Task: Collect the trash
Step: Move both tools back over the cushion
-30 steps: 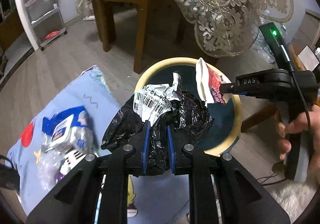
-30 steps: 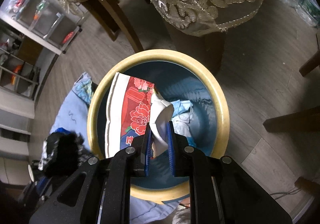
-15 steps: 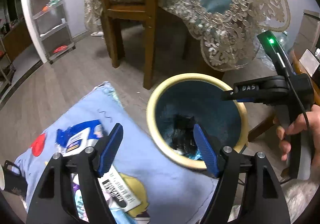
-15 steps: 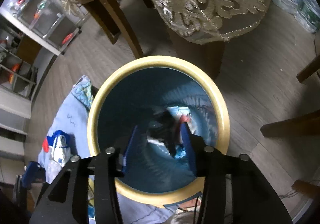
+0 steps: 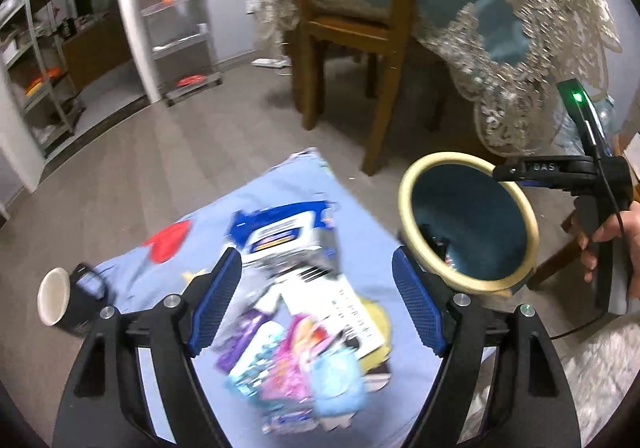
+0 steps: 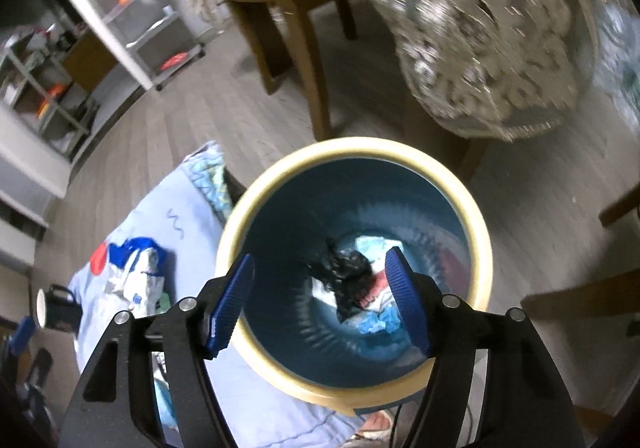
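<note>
- Left wrist view: the left gripper [image 5: 318, 302] hung over the pale blue blanket [image 5: 280, 192], its blue pads spread wide with nothing between them.
- Below those pads lay a blurred heap of wrappers [image 5: 296, 360], pink, purple and light blue, piled on the blanket.
- A blue and white packet [image 5: 280, 234] sat just beyond the heap, with a white printed paper [image 5: 352, 318] beside it.
- The bin [image 5: 468, 224], cream-rimmed and dark blue inside, stood at the blanket's right edge, near a wooden chair leg.
- The right gripper [image 5: 540, 170] reached over the bin's far rim, held by a hand [image 5: 612, 244] at the frame's right side; its pads were hidden from this side.
- A dark mug [image 5: 66, 302] with a white inside lay on its side at the blanket's left corner.
- Right wrist view: the right gripper [image 6: 324, 298] pointed down into the bin [image 6: 352, 152], jaws opening, empty between the pads.
- At the bottom of the bin lay a crumpled black bag [image 6: 344, 272] on top of red, white and blue scraps [image 6: 374, 318].
- The blanket [image 6: 192, 224] spread left of the bin, touching it, with the blue and white packet [image 6: 134, 272] on it and the mug [image 6: 54, 310] at its far left corner.
- A chair [image 6: 288, 28] and a lace-edged tablecloth [image 6: 500, 48] stood behind, the cloth badly blurred.
</note>
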The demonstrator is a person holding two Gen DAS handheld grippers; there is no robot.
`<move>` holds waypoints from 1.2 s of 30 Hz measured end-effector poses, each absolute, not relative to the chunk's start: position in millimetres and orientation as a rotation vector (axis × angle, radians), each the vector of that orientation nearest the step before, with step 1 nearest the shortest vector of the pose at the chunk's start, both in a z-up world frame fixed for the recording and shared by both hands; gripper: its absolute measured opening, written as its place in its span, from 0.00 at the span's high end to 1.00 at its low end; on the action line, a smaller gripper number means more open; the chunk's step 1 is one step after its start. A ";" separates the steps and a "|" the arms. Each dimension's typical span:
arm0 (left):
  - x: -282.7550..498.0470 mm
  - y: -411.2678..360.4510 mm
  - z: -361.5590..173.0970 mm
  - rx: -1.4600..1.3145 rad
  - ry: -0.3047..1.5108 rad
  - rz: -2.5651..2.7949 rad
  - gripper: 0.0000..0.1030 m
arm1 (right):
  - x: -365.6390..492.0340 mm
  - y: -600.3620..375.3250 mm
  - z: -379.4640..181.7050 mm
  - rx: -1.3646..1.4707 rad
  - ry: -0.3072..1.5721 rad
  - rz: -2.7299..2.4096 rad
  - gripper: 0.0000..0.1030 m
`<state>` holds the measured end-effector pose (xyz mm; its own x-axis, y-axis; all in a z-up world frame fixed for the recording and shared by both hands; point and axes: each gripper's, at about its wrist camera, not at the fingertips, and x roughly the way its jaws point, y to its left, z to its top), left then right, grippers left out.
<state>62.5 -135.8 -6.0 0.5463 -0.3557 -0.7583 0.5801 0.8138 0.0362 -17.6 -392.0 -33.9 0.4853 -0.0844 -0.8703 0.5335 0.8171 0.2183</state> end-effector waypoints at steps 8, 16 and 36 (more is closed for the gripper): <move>58.8 -70.7 9.6 0.252 0.814 -0.473 0.25 | -8.5 -348.7 -14.8 0.411 0.975 -0.301 0.25; 57.8 -32.3 -9.4 0.221 0.859 -0.407 0.25 | 0.3 -309.8 -4.6 0.354 0.973 -0.240 0.23; 58.3 -35.2 -28.1 0.266 0.878 -0.391 0.25 | 19.1 -219.7 -30.9 0.141 1.071 -0.012 0.22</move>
<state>58.3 -35.2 -28.1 0.5755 -0.2216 -0.7872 0.4364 0.8973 0.0664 19.1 -219.7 -30.9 0.4800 0.0583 -0.8753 0.0784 0.9909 0.1090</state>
